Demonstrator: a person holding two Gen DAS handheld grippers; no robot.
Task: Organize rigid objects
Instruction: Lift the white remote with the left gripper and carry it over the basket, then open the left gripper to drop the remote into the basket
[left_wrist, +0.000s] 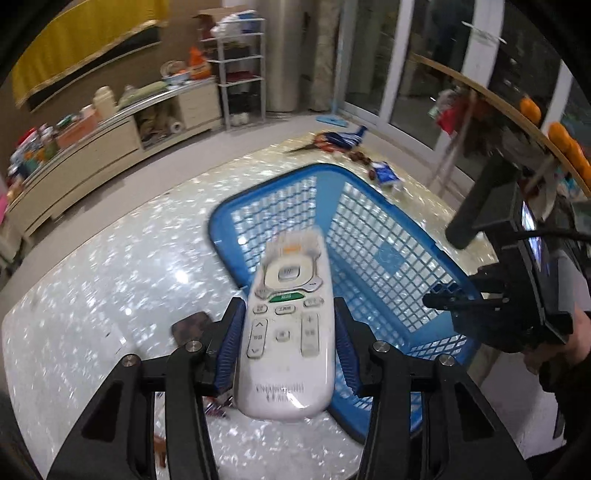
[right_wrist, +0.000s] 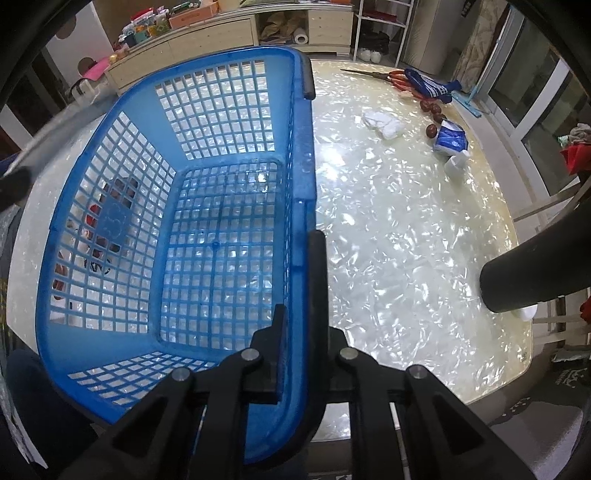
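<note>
Two grippers busy, one thing in transit. Left gripper (left_wrist: 286, 343) pinching remote (left_wrist: 286, 332) across its width, blue pads (left_wrist: 227, 350) on both long edges, held above table (left_wrist: 92, 295). Long axis running 6-to-12 in left wrist view, along the fingers, button end leading, tip a bit blurred. Basket (left_wrist: 388, 258) lying at 1 o'clock from that tip, near, open side up; remote's front end overlapping its near-left rim in the picture, though whether already over the opening cannot be told. Right gripper (right_wrist: 299, 332) clamped tight on basket's right rim (right_wrist: 303, 206), near corner, fingers either side of the wall; looks like bracing. Basket floor bare in right wrist view. Likely next: carry toward 1 o'clock, clear the rim, lower flat, long axis along basket's length. Scissors (right_wrist: 391, 79) and sock (right_wrist: 428, 86) far at 1 o'clock, well apart.
</note>
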